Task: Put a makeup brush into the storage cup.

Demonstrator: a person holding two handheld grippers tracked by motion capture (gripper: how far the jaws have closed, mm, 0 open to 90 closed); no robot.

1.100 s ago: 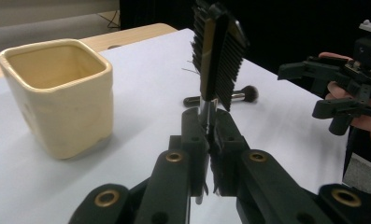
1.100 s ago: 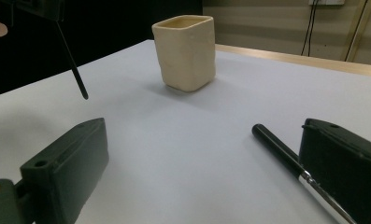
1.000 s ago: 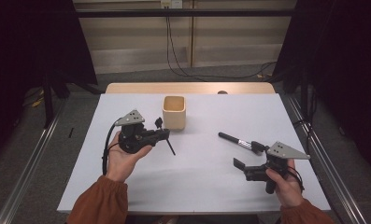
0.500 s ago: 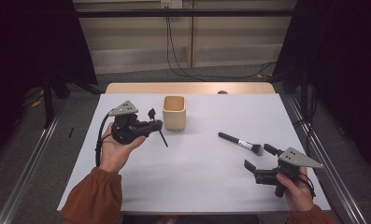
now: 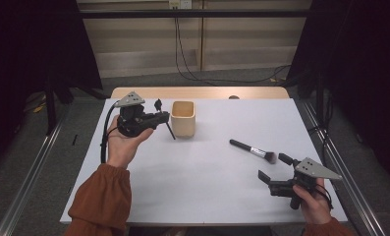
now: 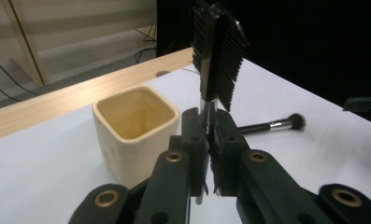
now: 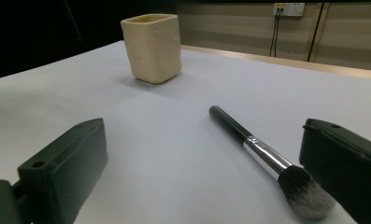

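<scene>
1. Beside the cup (image 5: 183, 118), the left gripper (image 5: 159, 117) pinches a black comb (image 6: 218, 51) above the table (image 5: 202, 172).
2. The right gripper (image 5: 273, 168) stands spread, just beside the brush (image 5: 253, 150).

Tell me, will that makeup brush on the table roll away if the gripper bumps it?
Probably a little. The makeup brush has a round, smooth handle lying flat on the table, so a sideways nudge could roll it. Its fluffy head is wider than the handle, so it would likely curve rather than roll straight. It looks slim and light, so it should slide easily.
</scene>
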